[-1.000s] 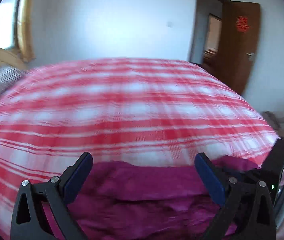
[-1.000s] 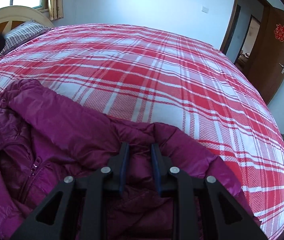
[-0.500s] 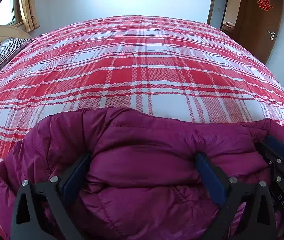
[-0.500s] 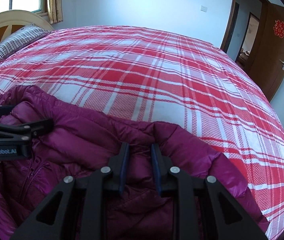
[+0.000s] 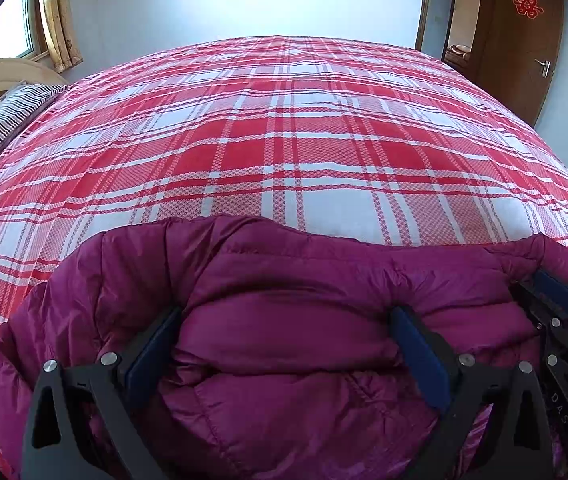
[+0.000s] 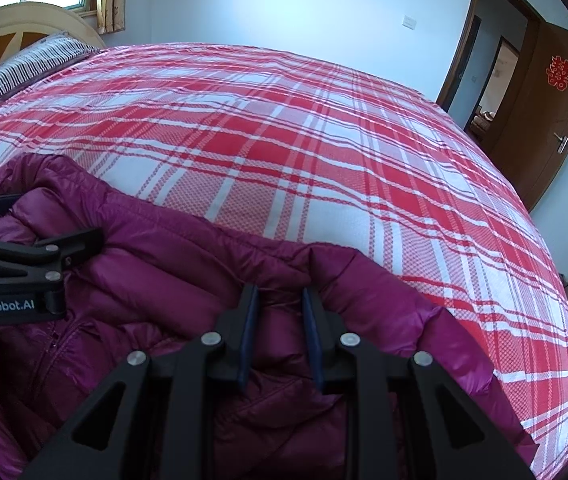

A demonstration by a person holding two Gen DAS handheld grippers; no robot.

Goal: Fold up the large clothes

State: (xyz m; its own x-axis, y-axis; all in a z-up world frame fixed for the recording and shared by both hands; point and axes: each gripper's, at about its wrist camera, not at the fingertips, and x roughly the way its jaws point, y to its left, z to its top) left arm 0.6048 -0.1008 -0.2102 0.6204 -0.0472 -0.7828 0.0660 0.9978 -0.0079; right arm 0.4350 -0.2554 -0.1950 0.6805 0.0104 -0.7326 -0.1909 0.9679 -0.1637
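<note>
One magenta puffer jacket (image 5: 284, 320) lies at the near edge of one bed (image 5: 284, 152) spread in red-and-white plaid. Two grippers work it. The left gripper (image 5: 284, 344) has its fingers spread wide, pressed down into a padded fold without pinching it. The right gripper (image 6: 280, 320) has its fingers nearly together, clamping the jacket's edge. Only the right view shows the jacket's zipper (image 6: 60, 340); both show one striped pillow (image 6: 36, 64) and one brown door (image 5: 523, 40).
</note>
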